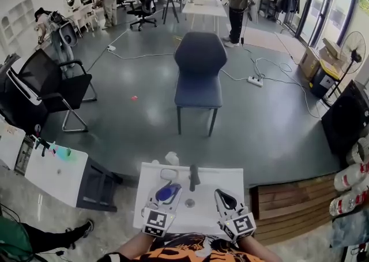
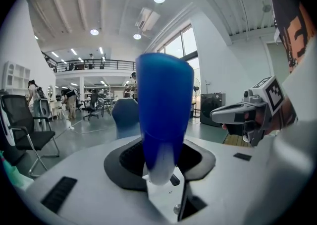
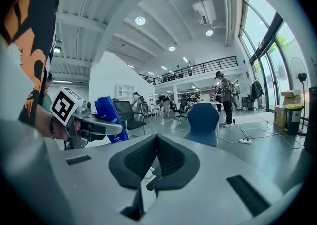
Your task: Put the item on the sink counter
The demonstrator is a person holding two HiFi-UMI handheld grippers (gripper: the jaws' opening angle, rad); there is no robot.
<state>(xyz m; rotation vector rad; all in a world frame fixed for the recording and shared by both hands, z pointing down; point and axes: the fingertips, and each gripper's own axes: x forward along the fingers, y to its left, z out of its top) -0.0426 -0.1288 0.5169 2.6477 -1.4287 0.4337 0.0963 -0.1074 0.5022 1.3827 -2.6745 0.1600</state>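
Note:
The item is a blue container with a white end (image 1: 167, 192), held over the white sink counter (image 1: 230, 174). My left gripper (image 1: 167, 189) is shut on it. In the left gripper view the blue item (image 2: 163, 115) stands upright between the dark pads (image 2: 124, 162) and fills the middle. My right gripper (image 1: 226, 196) hovers beside it over the counter's right half, shut and empty. In the right gripper view its pads (image 3: 136, 162) meet at the tip with nothing between them. There the left gripper (image 3: 99, 127) and the blue item (image 3: 110, 110) show at left.
A dark faucet (image 1: 194, 177) and a drain (image 1: 189, 202) lie between the grippers. A small white bottle (image 1: 171, 158) stands at the counter's far edge. A blue chair (image 1: 199, 70) stands beyond it, a white cabinet (image 1: 55, 174) at left, and wooden boards (image 1: 294, 206) at right.

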